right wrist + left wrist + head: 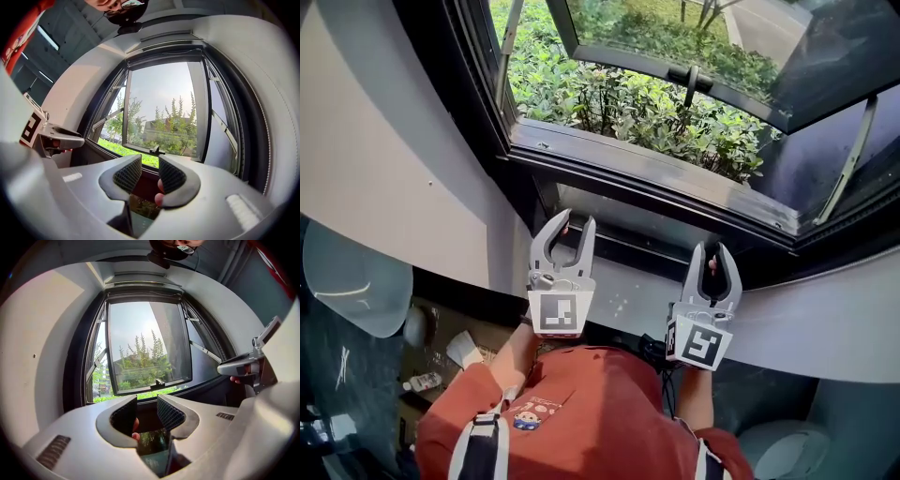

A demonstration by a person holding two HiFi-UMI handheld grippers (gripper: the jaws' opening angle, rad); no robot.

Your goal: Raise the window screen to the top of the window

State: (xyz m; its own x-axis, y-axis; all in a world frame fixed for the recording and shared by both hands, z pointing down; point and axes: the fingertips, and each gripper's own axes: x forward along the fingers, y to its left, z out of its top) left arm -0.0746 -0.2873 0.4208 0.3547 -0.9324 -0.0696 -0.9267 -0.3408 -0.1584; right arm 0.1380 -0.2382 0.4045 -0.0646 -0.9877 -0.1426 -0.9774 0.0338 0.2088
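Setting: a window (581,155) in a dark frame, set in a pale curved wall, with a pale sill ledge (787,319) on the near side.
Window sash: glazed sash (675,70) swung outward at the bottom, with a dark handle on its lower edge and green shrubs (628,108) beyond it.
Window screen: low down. Only a dark rail (637,251) shows, running left to right along the foot of the frame on the far side of the sill ledge. The mesh cannot be made out in any view.
Left gripper: left gripper (577,218) is held level at the left, pointing at the foot of the frame.
Left fingers: fingers (124,416) stand moderately wide with nothing between the pads. The lower frame lies beyond their tips.
Right gripper: right gripper (712,251) is beside the left one, well to its right and slightly nearer, pointing the same way.
Right fingers: fingers (171,176) stand moderately wide and hold nothing. The sash edge and lower frame lie past the tips.
Screen relative to fingers: the rail lies just beyond both pairs of tips and spans the gap between the two grippers. It is outside both pairs of pads. Whether any tip touches it cannot be told.
Person: red top (600,412) at the near edge, with one arm behind each gripper.
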